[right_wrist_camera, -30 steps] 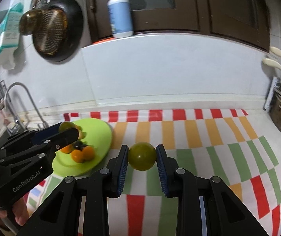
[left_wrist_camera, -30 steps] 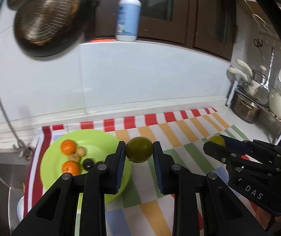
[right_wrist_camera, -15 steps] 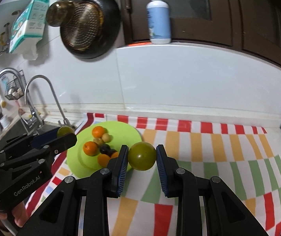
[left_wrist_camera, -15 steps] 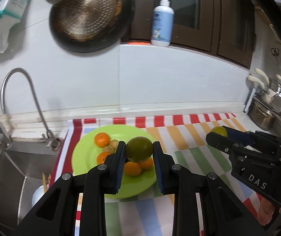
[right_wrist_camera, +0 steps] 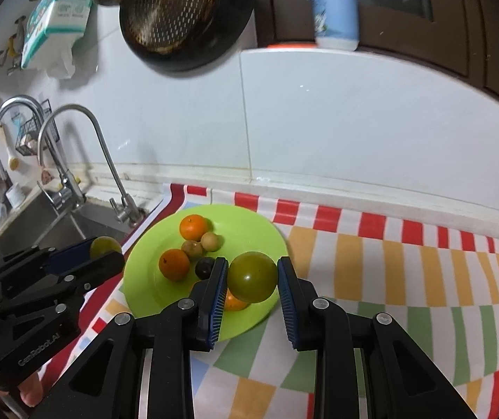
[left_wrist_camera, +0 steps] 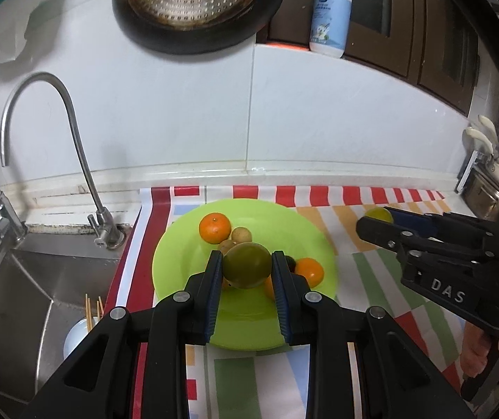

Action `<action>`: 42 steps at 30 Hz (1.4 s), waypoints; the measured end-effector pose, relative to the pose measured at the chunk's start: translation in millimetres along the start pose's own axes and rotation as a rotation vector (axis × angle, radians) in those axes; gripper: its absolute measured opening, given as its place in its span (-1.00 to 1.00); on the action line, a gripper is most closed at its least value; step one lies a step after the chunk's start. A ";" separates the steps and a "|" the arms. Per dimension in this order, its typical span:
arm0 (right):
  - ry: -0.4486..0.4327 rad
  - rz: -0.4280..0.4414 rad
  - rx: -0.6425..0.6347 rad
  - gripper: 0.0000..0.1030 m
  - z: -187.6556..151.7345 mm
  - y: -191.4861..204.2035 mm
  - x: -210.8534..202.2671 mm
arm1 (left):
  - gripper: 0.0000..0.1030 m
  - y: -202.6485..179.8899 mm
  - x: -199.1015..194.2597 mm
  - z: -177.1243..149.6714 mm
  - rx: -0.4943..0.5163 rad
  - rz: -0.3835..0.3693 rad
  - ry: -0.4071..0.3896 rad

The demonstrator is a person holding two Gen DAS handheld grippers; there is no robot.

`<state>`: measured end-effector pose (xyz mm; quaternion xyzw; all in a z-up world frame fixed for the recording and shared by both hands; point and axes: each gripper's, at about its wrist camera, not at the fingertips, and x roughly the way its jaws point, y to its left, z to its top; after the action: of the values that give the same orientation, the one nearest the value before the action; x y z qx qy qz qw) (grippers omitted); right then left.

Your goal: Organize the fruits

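A lime-green plate (left_wrist_camera: 186,251) (right_wrist_camera: 249,223) sits on the striped cloth by the sink and holds oranges (left_wrist_camera: 215,227) (right_wrist_camera: 193,227), small tan fruits (right_wrist_camera: 210,241) and a dark fruit (right_wrist_camera: 204,267). My left gripper (left_wrist_camera: 246,270) is shut on a green round fruit (left_wrist_camera: 247,269), held above the plate's middle; it also shows at the left of the right wrist view (right_wrist_camera: 104,249). My right gripper (right_wrist_camera: 252,277) is shut on another green fruit (right_wrist_camera: 252,276), above the plate's right front edge; it shows at the right of the left wrist view (left_wrist_camera: 376,216).
A steel sink (left_wrist_camera: 22,279) with curved taps (left_wrist_camera: 74,146) lies left of the plate. A white bowl with chopsticks (left_wrist_camera: 81,328) sits in the sink. A pan with a strainer (left_wrist_camera: 197,3) and a lotion bottle (left_wrist_camera: 329,10) are on the wall above. Pots (left_wrist_camera: 486,192) stand far right.
Both grippers have moved left toward the plate, each still holding its green fruit. The left one is now over the plate's middle, the right one over its right edge.
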<state>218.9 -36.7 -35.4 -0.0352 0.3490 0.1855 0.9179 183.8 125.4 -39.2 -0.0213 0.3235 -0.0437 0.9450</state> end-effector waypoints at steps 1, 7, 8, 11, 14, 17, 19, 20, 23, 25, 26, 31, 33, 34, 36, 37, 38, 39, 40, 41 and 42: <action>0.006 0.003 -0.003 -0.42 0.5 0.7 4.6 | -0.46 1.4 2.9 -0.6 0.004 0.000 0.003; 0.048 0.031 -0.029 -0.42 5.1 5.5 37.1 | -0.46 12.0 24.7 -9.7 0.010 -0.004 0.054; 0.054 0.037 -0.036 -0.42 5.8 7.0 43.1 | -0.46 13.0 28.7 -12.5 0.009 -0.010 0.067; 0.069 0.051 -0.055 -0.42 7.5 11.9 59.2 | -0.46 12.6 39.3 -18.7 0.007 -0.022 0.095; 0.092 0.064 -0.058 -0.42 8.2 14.5 74.3 | -0.46 12.6 49.6 -23.2 0.008 -0.034 0.114; 0.106 0.069 -0.067 -0.42 7.0 17.1 84.2 | -0.46 11.9 54.4 -25.1 0.019 -0.046 0.114; 0.115 0.070 -0.069 -0.42 6.2 17.8 90.2 | -0.46 12.3 58.2 -24.7 0.018 -0.056 0.114; 0.118 0.071 -0.069 -0.42 6.2 17.5 92.0 | -0.46 12.6 59.4 -24.1 0.016 -0.060 0.111; 0.119 0.068 -0.065 -0.42 6.3 15.9 96.7 | -0.41 13.2 62.3 -21.4 0.010 -0.065 0.109; 0.126 0.064 -0.057 -0.39 7.1 13.5 98.7 | -0.33 14.2 60.8 -19.5 0.008 -0.058 0.101; 0.126 0.064 -0.049 -0.25 7.2 11.9 98.4 | -0.33 13.7 59.2 -18.6 0.011 -0.050 0.095; 0.104 0.041 -0.040 -0.17 7.0 8.8 87.9 | -0.30 15.0 47.6 -14.5 0.000 -0.013 0.065; 0.097 0.040 -0.027 -0.17 5.7 7.2 80.8 | -0.23 15.5 37.9 -12.6 -0.008 -0.002 0.046; 0.093 0.035 -0.022 -0.17 4.9 6.3 75.9 | -0.21 16.9 35.3 -11.3 -0.009 0.004 0.038; 0.079 0.026 -0.018 -0.17 2.6 5.6 63.4 | -0.17 16.1 23.3 -9.4 -0.008 0.025 0.013; 0.071 0.018 -0.016 -0.17 1.0 5.5 55.5 | -0.11 15.2 18.5 -9.0 -0.009 0.033 0.004; 0.066 0.014 -0.016 -0.17 -0.1 5.4 49.2 | -0.07 14.0 13.0 -8.5 -0.009 0.038 -0.004; 0.063 0.010 -0.014 -0.17 -0.9 5.2 44.4 | 0.01 11.8 8.1 -8.0 -0.008 0.043 -0.013; 0.053 0.001 -0.008 -0.17 -3.0 4.8 33.9 | 0.10 10.2 2.1 -8.1 -0.007 0.049 -0.024; 0.047 -0.004 -0.006 -0.14 -4.7 4.5 27.1 | 0.14 8.3 -3.0 -8.1 -0.004 0.057 -0.032; 0.040 -0.012 -0.005 -0.08 -6.5 4.3 19.6 | 0.22 4.8 -10.6 -8.3 0.003 0.070 -0.048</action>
<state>226.7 -27.8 -52.8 -0.0432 0.3664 0.1803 0.9118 170.7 131.1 -39.6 -0.0098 0.3014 -0.0106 0.9534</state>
